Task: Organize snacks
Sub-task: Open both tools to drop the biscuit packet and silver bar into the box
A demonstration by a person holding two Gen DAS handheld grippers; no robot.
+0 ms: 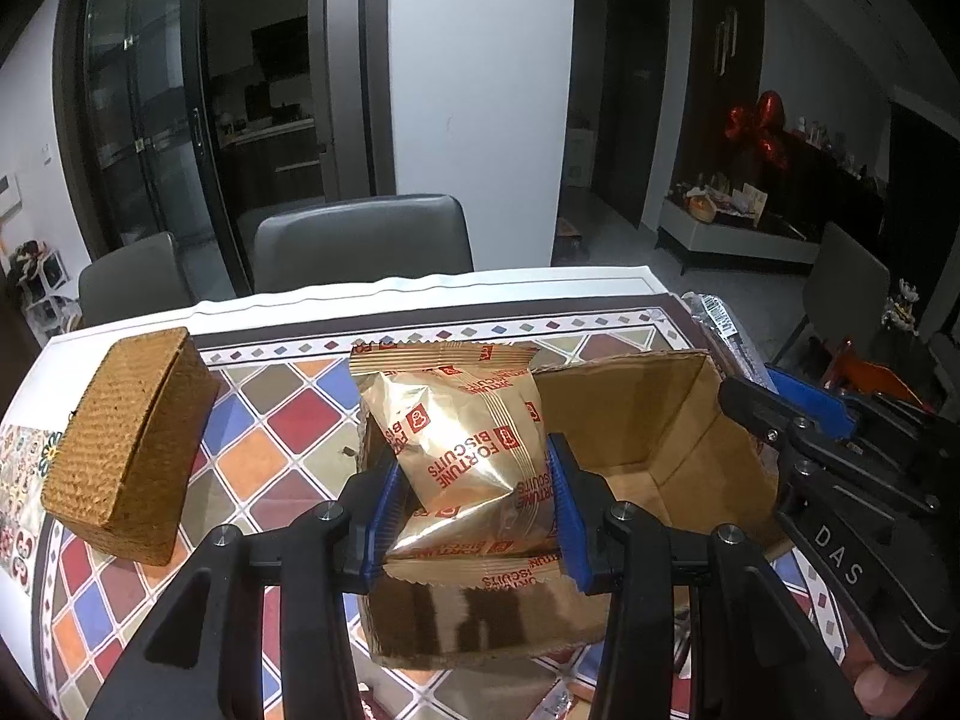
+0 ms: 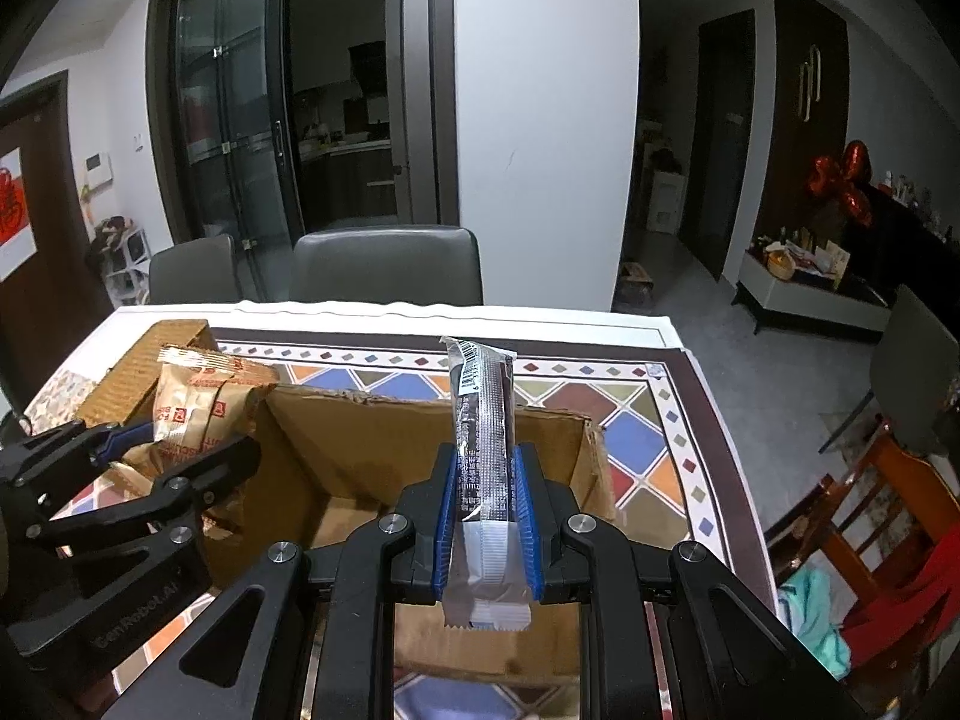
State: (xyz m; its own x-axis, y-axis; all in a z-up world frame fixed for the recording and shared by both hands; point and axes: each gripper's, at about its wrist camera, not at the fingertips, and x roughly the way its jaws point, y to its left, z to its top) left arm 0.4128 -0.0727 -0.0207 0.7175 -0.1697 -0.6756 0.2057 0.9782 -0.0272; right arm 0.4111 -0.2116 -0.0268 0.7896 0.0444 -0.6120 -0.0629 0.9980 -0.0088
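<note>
My left gripper [image 1: 474, 468] is shut on gold Fortune Biscuits packets [image 1: 462, 420], held above the left side of an open cardboard box [image 1: 648, 420]. My right gripper [image 2: 485, 474] is shut on a long silver and dark snack bar [image 2: 486, 420], which stands upright over the same box [image 2: 360, 438]. The left gripper with its gold packets [image 2: 192, 414] shows at the left of the right wrist view. The right gripper's body [image 1: 840, 480] shows at the right of the left wrist view.
A woven brown box [image 1: 126, 444] sits on the colourful diamond-pattern tablecloth [image 1: 276, 426] to the left. Grey chairs [image 1: 360, 240] stand behind the table's far edge. A wooden chair [image 2: 888, 510] with cloths is at the table's right side.
</note>
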